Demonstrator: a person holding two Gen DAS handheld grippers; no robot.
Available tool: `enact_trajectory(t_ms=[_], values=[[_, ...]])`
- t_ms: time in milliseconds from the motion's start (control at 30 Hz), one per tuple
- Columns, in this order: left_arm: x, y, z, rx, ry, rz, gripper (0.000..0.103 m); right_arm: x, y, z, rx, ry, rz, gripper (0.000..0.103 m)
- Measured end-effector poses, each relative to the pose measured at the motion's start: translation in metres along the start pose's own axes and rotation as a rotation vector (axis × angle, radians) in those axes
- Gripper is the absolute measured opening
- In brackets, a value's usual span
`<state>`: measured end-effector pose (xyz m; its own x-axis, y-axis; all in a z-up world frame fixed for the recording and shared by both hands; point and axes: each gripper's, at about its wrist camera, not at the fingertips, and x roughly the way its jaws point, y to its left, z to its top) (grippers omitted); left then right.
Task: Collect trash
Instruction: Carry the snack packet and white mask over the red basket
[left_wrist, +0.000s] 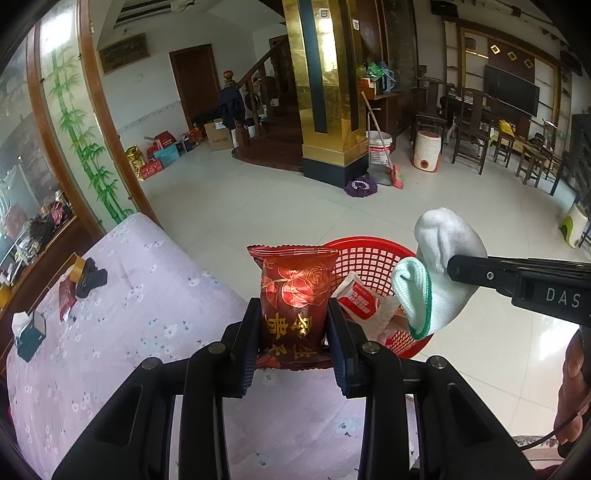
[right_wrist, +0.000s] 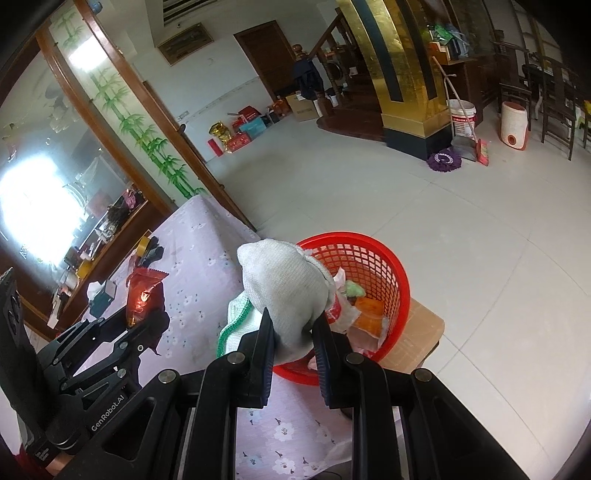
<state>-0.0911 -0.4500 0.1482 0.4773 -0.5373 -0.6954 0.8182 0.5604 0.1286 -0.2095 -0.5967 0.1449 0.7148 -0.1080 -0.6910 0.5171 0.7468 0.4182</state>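
My left gripper (left_wrist: 293, 314) is shut on a dark red snack packet (left_wrist: 293, 295) with gold lettering, held upright above the table edge, just left of the red plastic basket (left_wrist: 354, 254). My right gripper (right_wrist: 293, 325) is shut on a white sock with a green cuff (right_wrist: 288, 288), held over the near rim of the basket (right_wrist: 391, 266). The sock (left_wrist: 439, 273) and the right gripper (left_wrist: 461, 269) also show at the right of the left wrist view. The left gripper (right_wrist: 140, 317) with the packet (right_wrist: 142, 295) shows at the left of the right wrist view. The basket holds wrappers and paper scraps (right_wrist: 365, 317).
The table has a lilac flowered cloth (left_wrist: 140, 314). On its far left lie a tissue box (left_wrist: 29, 332), a red packet (left_wrist: 66, 299), a dark cloth (left_wrist: 90, 280) and a tape roll (left_wrist: 79, 266). The basket stands on a cardboard box (right_wrist: 424, 328) over tiled floor.
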Motion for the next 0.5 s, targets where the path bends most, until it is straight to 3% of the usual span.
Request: enact_trajectory(t_ms=[500], values=[[0.026,-0.009,0.007,0.002,0.026,-0.035,0.032,-0.002,-0.013,0.004,0.023,-0.003,-0.029,0.021]])
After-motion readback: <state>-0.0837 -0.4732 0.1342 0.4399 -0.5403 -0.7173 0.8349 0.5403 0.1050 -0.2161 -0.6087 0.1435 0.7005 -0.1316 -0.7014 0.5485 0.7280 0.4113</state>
